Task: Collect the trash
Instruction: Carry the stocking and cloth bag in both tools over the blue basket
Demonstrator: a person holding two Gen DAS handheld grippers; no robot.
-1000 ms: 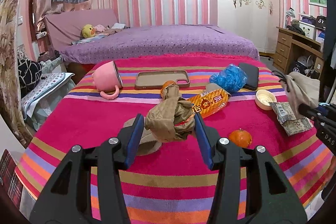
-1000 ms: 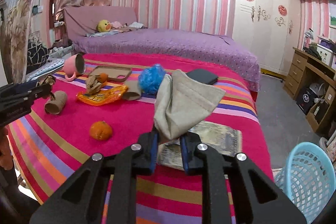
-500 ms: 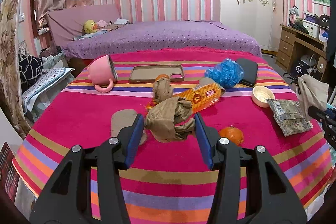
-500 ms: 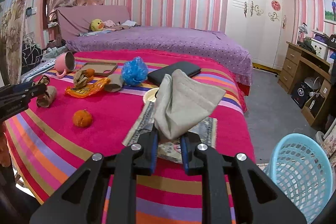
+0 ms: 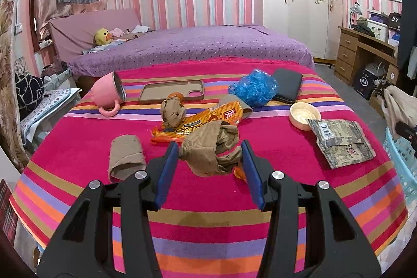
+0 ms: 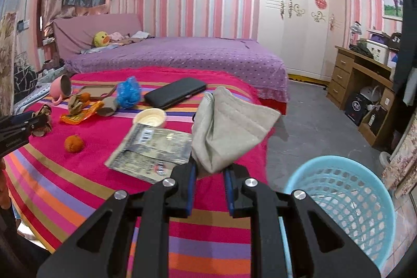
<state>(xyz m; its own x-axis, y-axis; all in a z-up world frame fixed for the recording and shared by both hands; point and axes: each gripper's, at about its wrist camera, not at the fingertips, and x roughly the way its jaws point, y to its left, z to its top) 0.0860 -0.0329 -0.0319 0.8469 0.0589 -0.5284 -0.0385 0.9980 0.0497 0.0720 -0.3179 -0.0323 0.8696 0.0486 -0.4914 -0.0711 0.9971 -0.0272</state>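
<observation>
My left gripper (image 5: 209, 160) is shut on a crumpled brown paper wad (image 5: 211, 151) and holds it above the striped table cloth (image 5: 208, 212). My right gripper (image 6: 209, 173) is shut on a grey face mask (image 6: 229, 127), held up at the table's right edge beside a light blue trash basket (image 6: 344, 202) on the floor. Other trash lies on the table: an orange snack wrapper (image 5: 198, 125), a second brown wad (image 5: 172, 110), a cardboard roll (image 5: 126, 156), a blue plastic bundle (image 5: 254, 90) and a printed foil packet (image 5: 340, 142).
A pink mug (image 5: 110, 94) lies on its side, with a phone case (image 5: 172, 94), a black wallet (image 5: 288, 89), a small white bowl (image 5: 303, 115) and a mandarin (image 6: 73, 143). A purple bed (image 5: 187, 48) stands behind, a wooden desk (image 6: 365, 85) to the right.
My left gripper has drawn back and up with the brown wad. My right gripper has swung right with the mask, from over the table to the basket's side.
</observation>
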